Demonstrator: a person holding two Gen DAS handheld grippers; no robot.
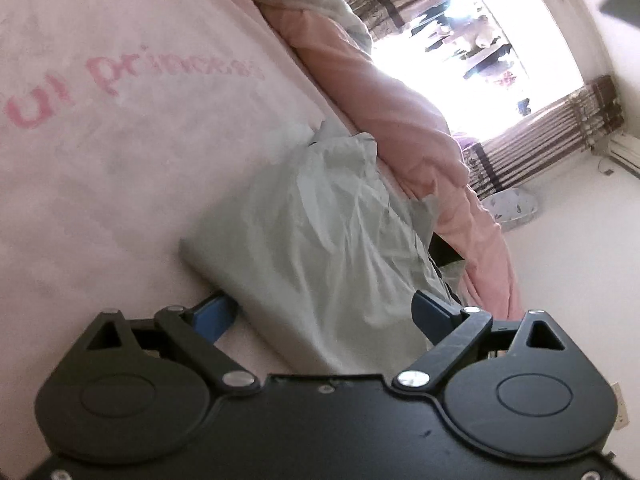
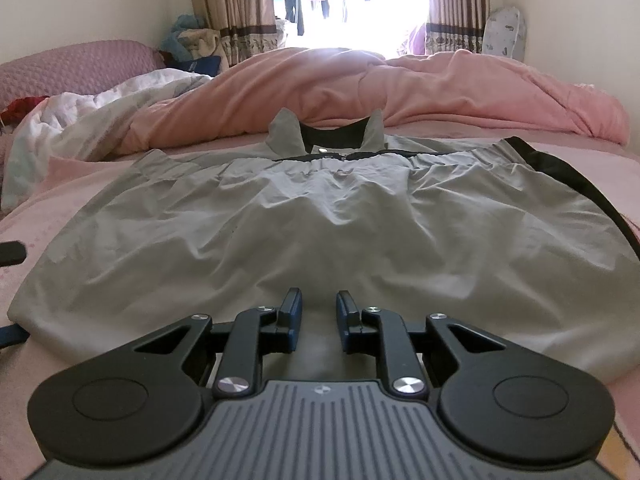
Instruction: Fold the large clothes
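Between the spread left tongs [image 1: 324, 312] lies the grey garment's [image 1: 320, 240] corner.

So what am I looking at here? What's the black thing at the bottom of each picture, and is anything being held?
Each black thing is a hand-held two-finger gripper with a camera looking along its fingers. The left gripper, its picture rolled sideways, stands wide open around a corner of the grey shirt; no pinch shows. The right gripper is at the shirt's hem, fingers apart, gripping nothing. The shirt lies spread on the pink bedsheet, collar toward the bunched pink duvet.
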